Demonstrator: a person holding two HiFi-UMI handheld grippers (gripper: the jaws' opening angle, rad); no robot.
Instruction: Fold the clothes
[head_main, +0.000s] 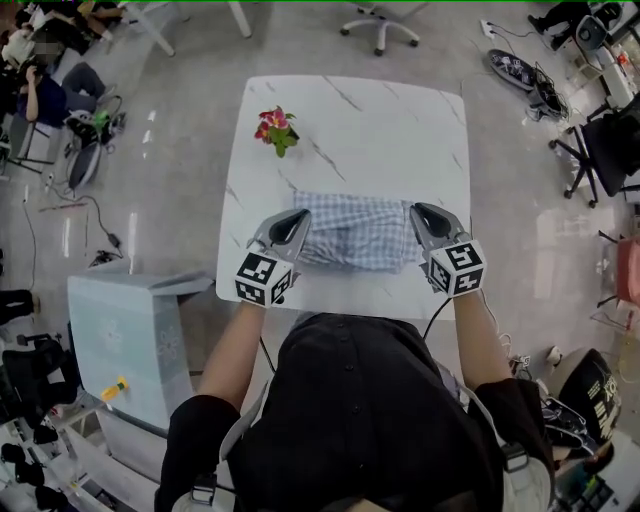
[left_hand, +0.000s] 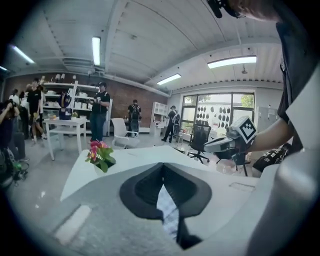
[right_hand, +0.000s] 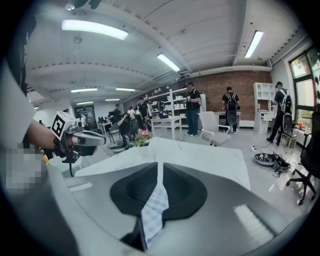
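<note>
- One pale cabinet (head_main: 128, 335) stands on the floor just left of the table's near corner.
- One white marble-patterned table (head_main: 385, 130) fills the middle of the head view. It carries two things only: a plant and a garment.
- One small pot of pink flowers (head_main: 277, 130) sits on the table's far left part, well apart from the garment. It also shows in the left gripper view (left_hand: 100, 155) and the right gripper view (right_hand: 141, 137).
- Left gripper (head_main: 298, 220), one of two, is clenched on the garment's left end. Its own view shows the jaws (left_hand: 162, 167) pressed together, with a strip of checked fabric (left_hand: 168, 212) pinched between the pads.
- One blue-and-white checked garment (head_main: 355, 232), bunched into a broad band, spans between the two grippers over the near half of the table. Whether its underside touches the tabletop cannot be told.
- Right gripper (head_main: 420, 214) grasps the garment's right end. In its view the jaws (right_hand: 160, 167) are closed, with checked cloth (right_hand: 152, 210) caught between them.
- Each gripper carries one marker cube, two in all, and each appears in the other's view: the right one (left_hand: 227, 142) and the left one (right_hand: 80, 137).
</note>
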